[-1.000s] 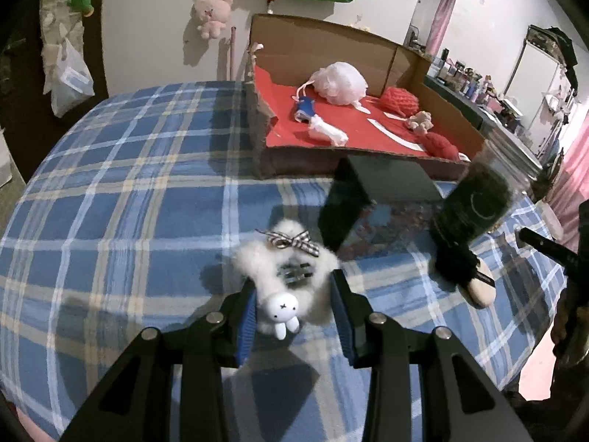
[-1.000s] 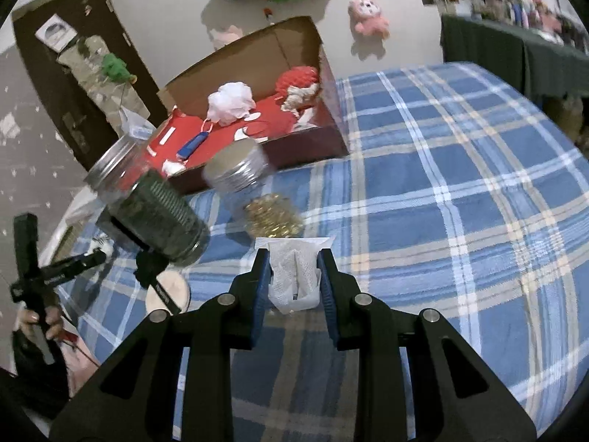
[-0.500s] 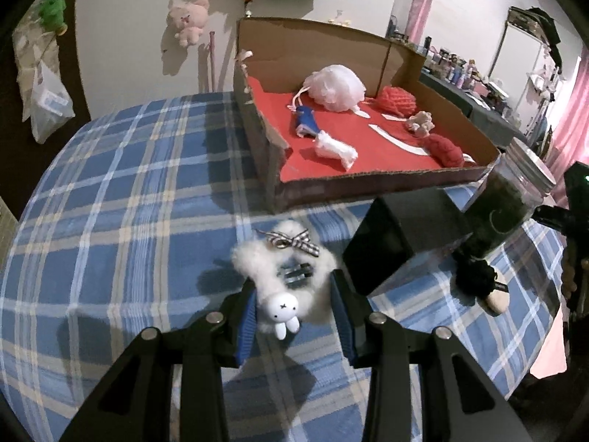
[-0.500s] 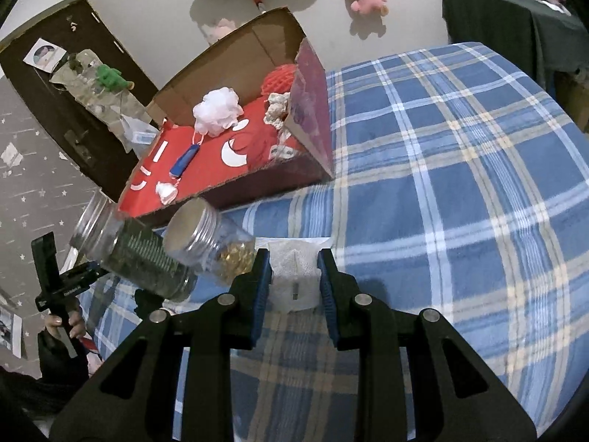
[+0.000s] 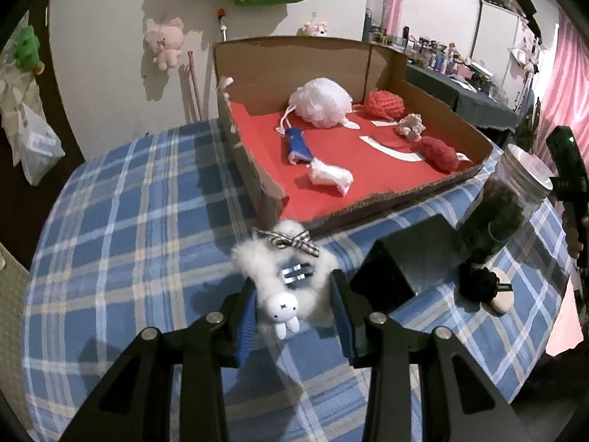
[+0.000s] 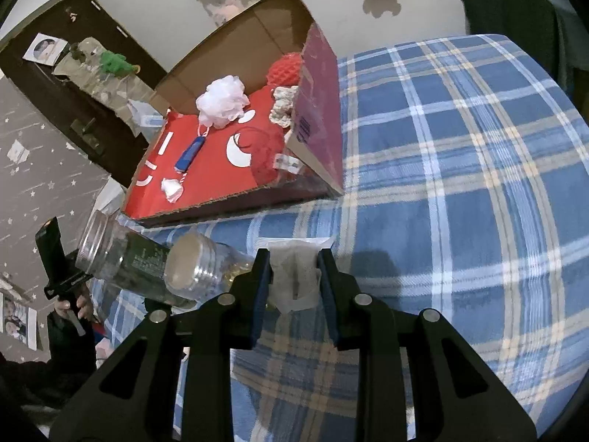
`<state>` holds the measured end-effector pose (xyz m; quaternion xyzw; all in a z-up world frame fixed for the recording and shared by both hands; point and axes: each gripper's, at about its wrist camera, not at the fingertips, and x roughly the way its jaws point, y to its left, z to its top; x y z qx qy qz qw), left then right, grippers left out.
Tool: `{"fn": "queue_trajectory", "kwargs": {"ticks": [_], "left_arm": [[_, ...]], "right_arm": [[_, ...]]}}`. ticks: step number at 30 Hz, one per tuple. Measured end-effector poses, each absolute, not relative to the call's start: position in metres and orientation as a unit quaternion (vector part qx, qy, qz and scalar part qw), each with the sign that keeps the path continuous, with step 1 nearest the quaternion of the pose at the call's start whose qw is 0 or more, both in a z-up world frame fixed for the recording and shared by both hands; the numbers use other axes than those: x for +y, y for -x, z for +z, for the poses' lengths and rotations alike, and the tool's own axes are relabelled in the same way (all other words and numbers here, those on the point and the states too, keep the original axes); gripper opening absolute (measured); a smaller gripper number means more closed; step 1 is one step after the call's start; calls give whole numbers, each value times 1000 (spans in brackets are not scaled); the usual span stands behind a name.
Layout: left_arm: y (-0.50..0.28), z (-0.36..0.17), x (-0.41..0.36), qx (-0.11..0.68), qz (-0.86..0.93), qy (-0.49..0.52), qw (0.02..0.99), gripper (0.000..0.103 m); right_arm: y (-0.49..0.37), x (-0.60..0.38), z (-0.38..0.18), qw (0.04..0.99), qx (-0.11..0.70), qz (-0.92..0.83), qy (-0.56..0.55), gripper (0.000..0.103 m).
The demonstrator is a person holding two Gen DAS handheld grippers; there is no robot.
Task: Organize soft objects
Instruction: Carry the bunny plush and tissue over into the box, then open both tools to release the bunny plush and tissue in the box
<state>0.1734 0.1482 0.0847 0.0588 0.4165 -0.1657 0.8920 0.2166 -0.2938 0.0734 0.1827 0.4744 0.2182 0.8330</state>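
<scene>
My left gripper is shut on a white fluffy scrunchie with a checked bow and a small bunny charm, held above the blue plaid cloth just before the cardboard box. My right gripper is shut on a white gauze pouch, held over the cloth near the box's corner. The red-lined box holds a white bath pouf, red knitted pieces, a blue pouch and a small white piece.
A black box and a jar of dark contents stand right of the scrunchie, with a black scrunchie below. In the right wrist view two jars lie left of my gripper. Plaid cloth stretches right.
Both grippers have risen and moved toward the box with their loads. The box now looks closer and is seen from higher up in both views.
</scene>
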Motion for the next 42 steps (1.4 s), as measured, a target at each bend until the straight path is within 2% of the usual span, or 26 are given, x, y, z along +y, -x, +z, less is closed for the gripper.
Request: {"fn": "queue_trajectory", "kwargs": {"ticks": [12, 26, 34, 42], "left_arm": [[-198, 96, 139, 412, -191, -92, 886, 40], [-229, 111, 128, 413, -242, -72, 875, 40], [-244, 125, 100, 415, -268, -74, 866, 40], [-273, 120, 49, 461, -301, -94, 830, 40]], "right_arm": [[-250, -280, 89, 812, 512, 231, -159, 25], [-274, -240, 109, 799, 530, 266, -98, 25], [-285, -219, 117, 796, 530, 283, -73, 25], [-305, -188, 126, 798, 520, 302, -38, 25]]}}
